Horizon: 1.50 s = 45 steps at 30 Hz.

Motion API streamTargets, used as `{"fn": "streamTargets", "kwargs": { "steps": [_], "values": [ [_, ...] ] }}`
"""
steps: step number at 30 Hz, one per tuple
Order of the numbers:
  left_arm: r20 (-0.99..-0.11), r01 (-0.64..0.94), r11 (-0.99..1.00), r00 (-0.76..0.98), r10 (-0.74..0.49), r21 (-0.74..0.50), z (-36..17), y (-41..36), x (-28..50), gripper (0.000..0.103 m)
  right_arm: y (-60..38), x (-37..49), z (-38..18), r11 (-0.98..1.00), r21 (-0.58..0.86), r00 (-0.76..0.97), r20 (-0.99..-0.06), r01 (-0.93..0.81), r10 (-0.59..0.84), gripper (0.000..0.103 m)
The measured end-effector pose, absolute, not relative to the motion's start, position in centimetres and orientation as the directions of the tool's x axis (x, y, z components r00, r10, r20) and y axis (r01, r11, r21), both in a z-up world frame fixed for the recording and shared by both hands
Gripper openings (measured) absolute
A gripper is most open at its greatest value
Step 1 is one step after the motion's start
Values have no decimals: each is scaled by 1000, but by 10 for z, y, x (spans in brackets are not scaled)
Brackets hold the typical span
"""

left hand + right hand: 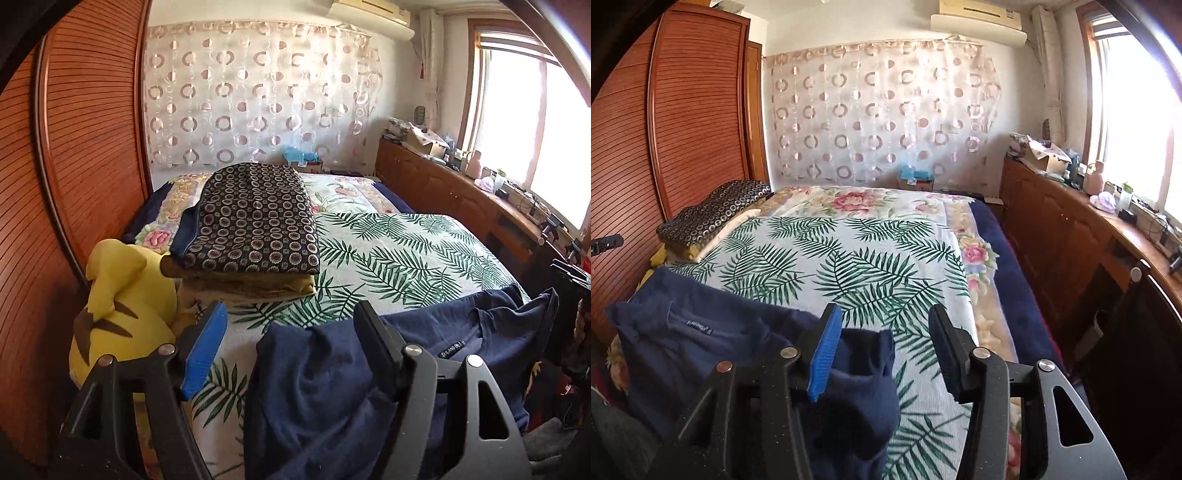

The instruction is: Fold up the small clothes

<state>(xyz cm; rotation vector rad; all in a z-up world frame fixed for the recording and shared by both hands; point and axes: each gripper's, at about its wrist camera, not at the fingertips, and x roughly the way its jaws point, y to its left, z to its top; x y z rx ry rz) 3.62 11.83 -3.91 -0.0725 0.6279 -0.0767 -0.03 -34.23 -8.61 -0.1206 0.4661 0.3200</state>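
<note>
A navy blue T-shirt (443, 332) lies crumpled at the near edge of the bed, on a white cover with green fern leaves (388, 251). My left gripper (291, 325) is open, its fingers either side of the shirt's left sleeve. The shirt also shows in the right wrist view (701, 332), with its neck label facing up. My right gripper (884, 332) is open, with the shirt's right sleeve (864, 365) between its fingers. Neither gripper pinches the cloth.
A yellow plush toy (122, 306) sits at the bed's left edge beside a stack of folded bedding with a dark ring-patterned top (255, 218). A wooden wardrobe (74, 147) stands on the left. A wooden cabinet (1071, 229) with clutter runs under the window on the right.
</note>
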Motion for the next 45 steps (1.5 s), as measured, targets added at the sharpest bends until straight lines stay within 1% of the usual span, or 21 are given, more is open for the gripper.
{"fn": "streamTargets", "kwargs": {
  "steps": [4,8,10,19,25,32,45],
  "values": [
    [-604,61,995,791,-96,-78,-44,115,58,72,-342,17,-86,935,-21,826,-477,-353,301,54],
    [-628,72,996,774,-84,-46,-52,109,74,72,-337,35,-86,930,-57,810,-512,-363,285,54],
    [-646,74,996,759,-83,-41,-58,107,80,72,-336,42,-88,929,-53,798,-531,-367,285,54],
    [-733,48,997,677,-74,-57,-107,116,96,72,-339,76,-119,927,-7,713,-641,-376,285,54],
    [-771,23,996,631,-82,-88,-134,126,97,72,-342,85,-131,929,10,675,-684,-369,275,54],
    [-783,19,994,615,-93,-104,-143,127,96,72,-337,83,-135,914,28,639,-706,-405,306,54],
    [-788,24,999,614,-53,-48,-144,117,98,73,-327,90,-145,912,6,643,-708,-409,293,54]
  ]
}}
